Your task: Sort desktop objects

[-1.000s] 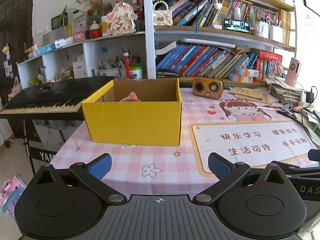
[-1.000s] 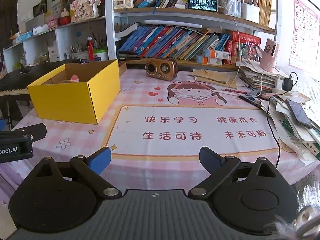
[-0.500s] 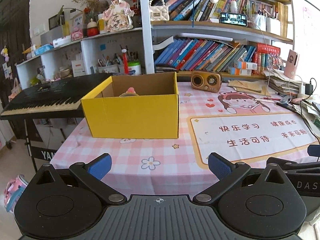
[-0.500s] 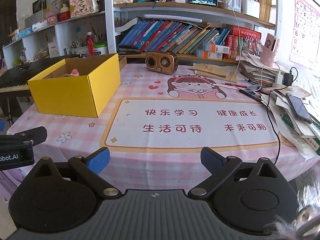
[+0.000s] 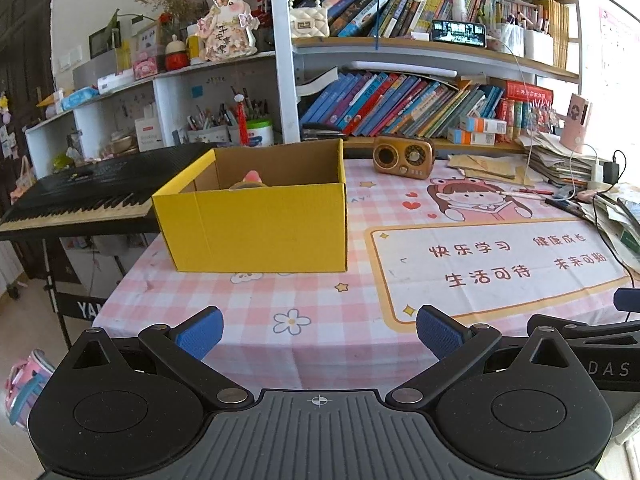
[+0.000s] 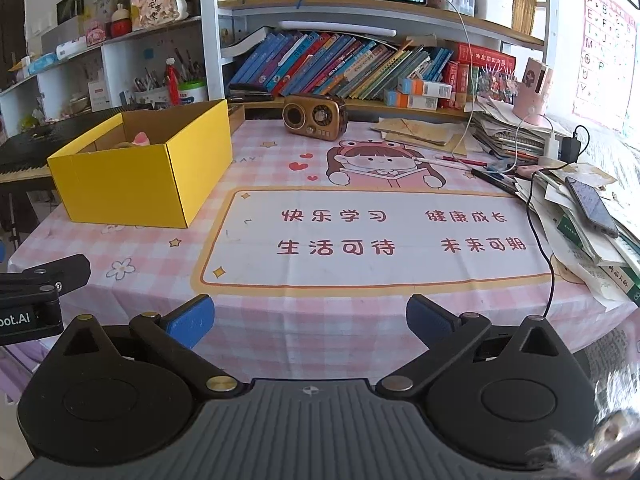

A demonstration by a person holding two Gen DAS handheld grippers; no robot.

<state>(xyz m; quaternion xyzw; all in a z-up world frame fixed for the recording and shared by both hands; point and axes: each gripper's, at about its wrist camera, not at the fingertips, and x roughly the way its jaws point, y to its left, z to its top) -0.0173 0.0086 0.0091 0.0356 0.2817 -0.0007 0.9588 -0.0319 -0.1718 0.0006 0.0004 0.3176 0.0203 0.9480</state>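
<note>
A yellow cardboard box (image 5: 256,228) stands open on the left part of the pink checked tablecloth (image 5: 320,300); it also shows in the right wrist view (image 6: 132,184). A pink-topped object (image 5: 253,178) pokes up inside it. A brown retro radio (image 5: 403,157) stands behind the box, near the bookshelf. My left gripper (image 5: 319,330) is open and empty over the table's front edge. My right gripper (image 6: 310,318) is open and empty, also at the front edge.
A black keyboard (image 5: 80,196) stands left of the table. Stacked papers, a phone (image 6: 592,208), pens and cables crowd the right side. A bookshelf (image 5: 400,108) lines the back. A printed mat (image 6: 376,236) covers the table's middle.
Both grippers have drawn back from the table and risen a little; the box and radio look smaller and lower. Both stay open.
</note>
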